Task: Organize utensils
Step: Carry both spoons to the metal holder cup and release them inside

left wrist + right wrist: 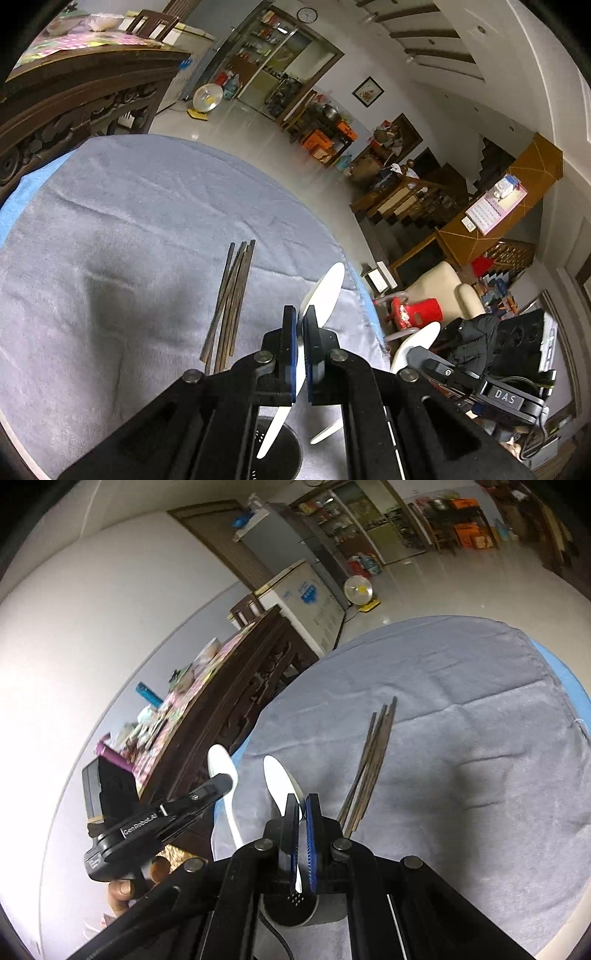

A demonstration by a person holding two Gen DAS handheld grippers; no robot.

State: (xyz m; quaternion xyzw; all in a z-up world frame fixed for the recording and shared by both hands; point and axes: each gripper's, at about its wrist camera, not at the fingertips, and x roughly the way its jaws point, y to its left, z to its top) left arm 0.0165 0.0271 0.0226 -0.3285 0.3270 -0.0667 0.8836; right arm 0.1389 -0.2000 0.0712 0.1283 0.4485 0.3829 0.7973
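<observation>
Both my tongs are clenched, each on 1 white spoon. My left gripper [299, 321] pinches a spoon [327, 291] by the handle, bowl pointing up and away; my right gripper [302, 808] does the same with its own spoon [279, 781]. Just below the fingers in each view sits a dark round holder [280, 450], its perforated wall showing, and it looks like the place the utensils go.

By my reckoning the job is partway: 2 spoons are lifted off the cloth [129, 240] but not yet dropped in, and the chopsticks [231, 299], a loose bundle of brown sticks, lie on the cloth untouched, near the spoons. Whether anything already stands in the holder I cannot tell.

My left view alone shows a white handle lying on the cloth beside the holder, which may be a third spoon, though the frame hides most of it. My right view alone shows my fingers [122, 890] under the other tongs, and the holder's side wall
</observation>
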